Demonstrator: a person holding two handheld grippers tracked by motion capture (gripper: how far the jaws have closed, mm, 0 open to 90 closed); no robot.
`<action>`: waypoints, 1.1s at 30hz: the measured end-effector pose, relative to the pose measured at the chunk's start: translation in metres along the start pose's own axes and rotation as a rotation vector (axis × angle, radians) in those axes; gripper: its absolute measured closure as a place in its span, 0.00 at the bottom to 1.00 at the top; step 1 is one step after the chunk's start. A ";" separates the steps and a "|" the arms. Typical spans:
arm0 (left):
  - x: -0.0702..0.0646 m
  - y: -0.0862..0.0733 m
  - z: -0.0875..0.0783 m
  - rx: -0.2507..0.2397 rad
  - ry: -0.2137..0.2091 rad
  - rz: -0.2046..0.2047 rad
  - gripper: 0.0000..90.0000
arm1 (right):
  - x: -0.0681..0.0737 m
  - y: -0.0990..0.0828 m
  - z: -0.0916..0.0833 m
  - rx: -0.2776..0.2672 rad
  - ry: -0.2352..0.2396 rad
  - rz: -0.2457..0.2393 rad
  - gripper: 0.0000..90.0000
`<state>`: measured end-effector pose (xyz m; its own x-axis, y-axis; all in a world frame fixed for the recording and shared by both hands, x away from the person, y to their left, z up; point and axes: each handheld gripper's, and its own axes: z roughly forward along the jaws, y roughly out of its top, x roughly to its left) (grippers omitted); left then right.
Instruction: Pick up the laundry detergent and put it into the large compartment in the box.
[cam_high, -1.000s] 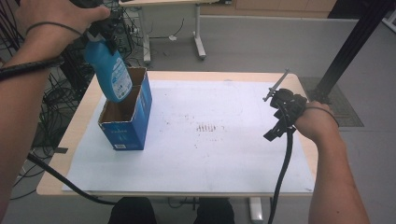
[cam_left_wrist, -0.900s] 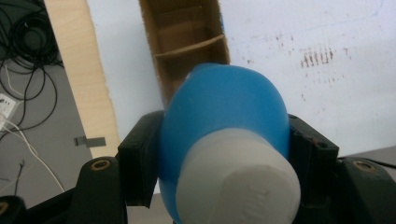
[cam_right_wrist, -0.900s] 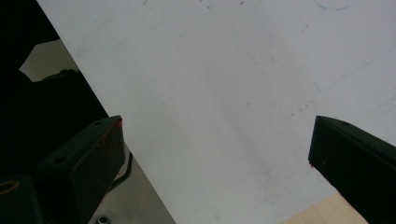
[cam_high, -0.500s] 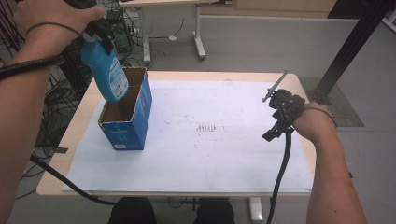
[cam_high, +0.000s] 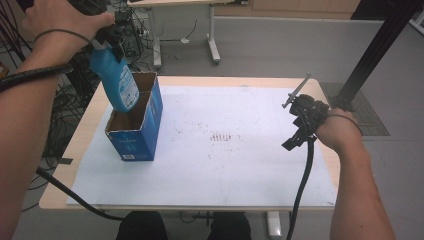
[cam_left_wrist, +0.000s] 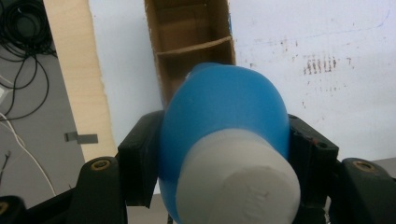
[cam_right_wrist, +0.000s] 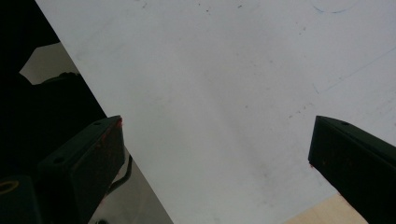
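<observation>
Clamped on a blue bottle (cam_left_wrist: 224, 140), the left gripper (cam_high: 107, 37) holds it by the shoulder just below its pale cap (cam_left_wrist: 238, 179), the black jaws pressed against either side in the left gripper view. Off at the table's right edge, the right gripper (cam_high: 300, 117) rests low with its jaws spread wide and nothing between them, only the white table cover (cam_right_wrist: 210, 93) beneath.

Seen from above, the bottle hangs tilted over the cardboard box (cam_high: 135, 125) at the table's left, its base over the box's far part and hiding some of the rim, so whether it has fully cleared the opening cannot be told. Brown dividers split the box into compartments, and those that can be seen look empty.

Compared with a second ago, the bottle sits higher and farther toward the back of the table, the left hand (cam_high: 60, 20) having drawn up and away, while box and right hand have stayed put. That points to a lift out of the carton rather than a loading, and the extraction looks nearly complete; a set-down spot on the open cover would likely come next. Beyond the table (cam_high: 210, 80), cables and desk legs crowd the grey floor.
</observation>
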<state>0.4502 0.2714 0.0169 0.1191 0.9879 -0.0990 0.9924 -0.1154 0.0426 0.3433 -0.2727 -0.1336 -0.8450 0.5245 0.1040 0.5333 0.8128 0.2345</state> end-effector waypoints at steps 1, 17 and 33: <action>0.001 0.001 0.003 0.005 -0.002 -0.002 0.41 | 0.000 -0.001 0.001 -0.002 0.003 0.003 0.04; 0.001 0.005 0.030 0.033 0.002 -0.008 0.41 | 0.001 -0.001 -0.001 0.000 -0.004 0.000 0.04; 0.001 0.007 0.059 0.062 0.008 -0.004 0.41 | 0.002 0.000 0.001 -0.003 -0.003 -0.002 0.04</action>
<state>0.4588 0.2657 -0.0413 0.1147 0.9893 -0.0907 0.9930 -0.1169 -0.0193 0.3415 -0.2708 -0.1341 -0.8462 0.5233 0.1007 0.5312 0.8133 0.2376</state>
